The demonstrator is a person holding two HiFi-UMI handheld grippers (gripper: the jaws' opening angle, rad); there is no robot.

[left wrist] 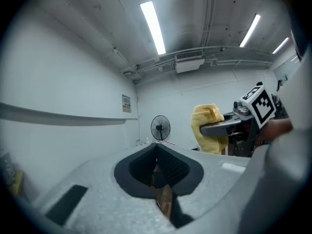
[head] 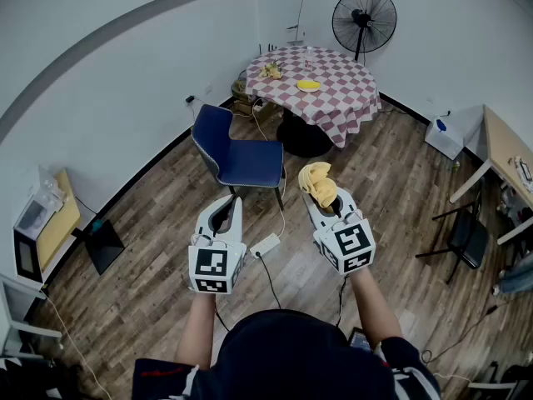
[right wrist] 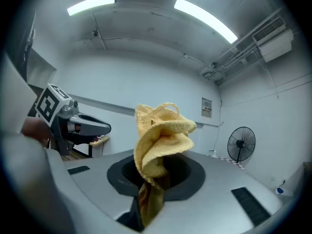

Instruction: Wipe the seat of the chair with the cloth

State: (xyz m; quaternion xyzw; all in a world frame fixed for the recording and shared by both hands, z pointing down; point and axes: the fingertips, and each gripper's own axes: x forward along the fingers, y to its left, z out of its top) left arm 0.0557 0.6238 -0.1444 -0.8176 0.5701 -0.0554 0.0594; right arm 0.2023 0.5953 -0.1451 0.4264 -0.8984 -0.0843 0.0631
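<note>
- One hold only: R gripper point(head: 325, 200) clamps crumpled yellow knitted cloth point(head: 318, 182), ready to wipe.
- L gripper point(head: 228, 204) closed, empty, spare.
- Upper centre: blue padded chair point(head: 246, 161), seat not reached yet.

One blue chair point(head: 246, 162), one cloth point(head: 318, 183), one fan point(head: 364, 19)

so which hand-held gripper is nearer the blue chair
Left. The left hand-held gripper faces the chair head-on; the right hand-held gripper, holding the cloth, is off to its right.

Yellow cloth point(head: 318, 182) bunched, clamped in right hand-held gripper point(head: 324, 201); blue chair point(head: 243, 160) upright on floor point(head: 150, 248) beyond.
</note>
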